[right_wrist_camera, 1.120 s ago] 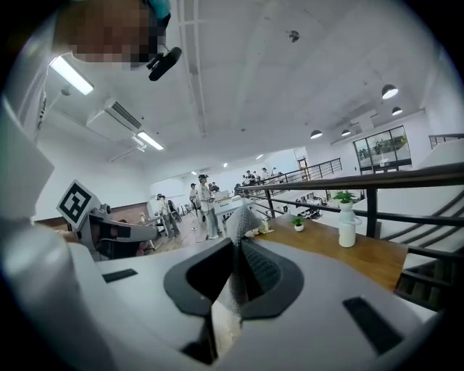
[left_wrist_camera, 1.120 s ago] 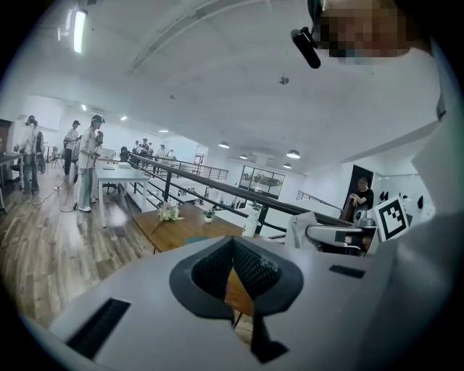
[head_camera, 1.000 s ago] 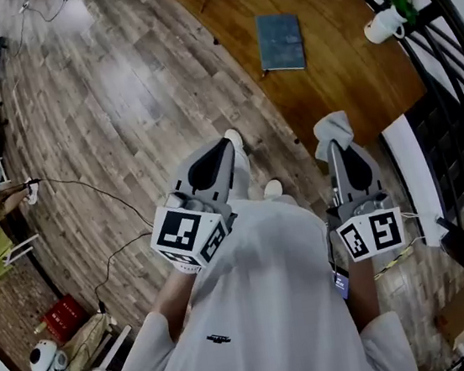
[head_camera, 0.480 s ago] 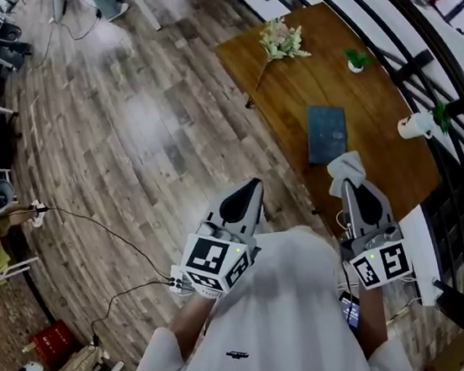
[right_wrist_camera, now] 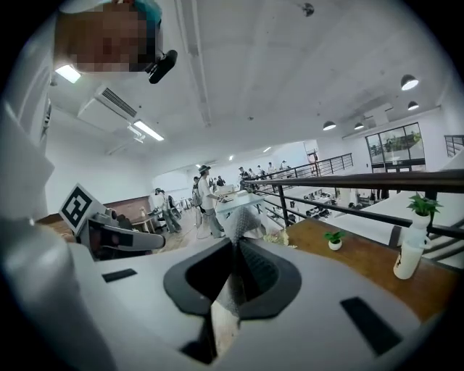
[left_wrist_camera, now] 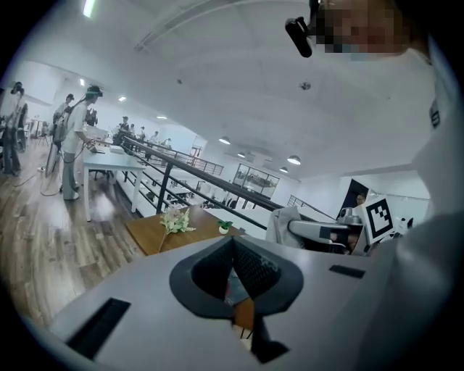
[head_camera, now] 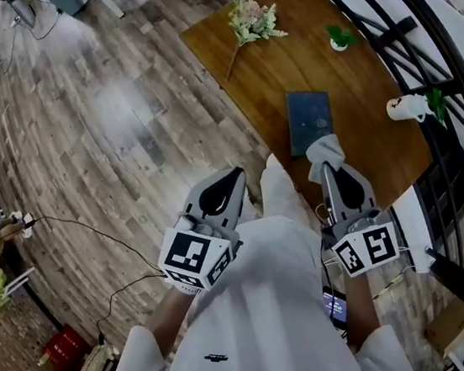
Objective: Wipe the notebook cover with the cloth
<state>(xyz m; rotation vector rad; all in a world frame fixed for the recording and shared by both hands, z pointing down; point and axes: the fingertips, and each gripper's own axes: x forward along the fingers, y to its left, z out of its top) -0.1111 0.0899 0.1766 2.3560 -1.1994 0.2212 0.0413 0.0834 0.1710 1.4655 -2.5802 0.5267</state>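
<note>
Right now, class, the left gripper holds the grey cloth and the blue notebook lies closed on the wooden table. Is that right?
Not quite. The grey cloth is held in the jaws of the right gripper, not the left, as the right gripper view shows; the left gripper is shut on nothing. The blue notebook does lie closed on the wooden table.
</note>
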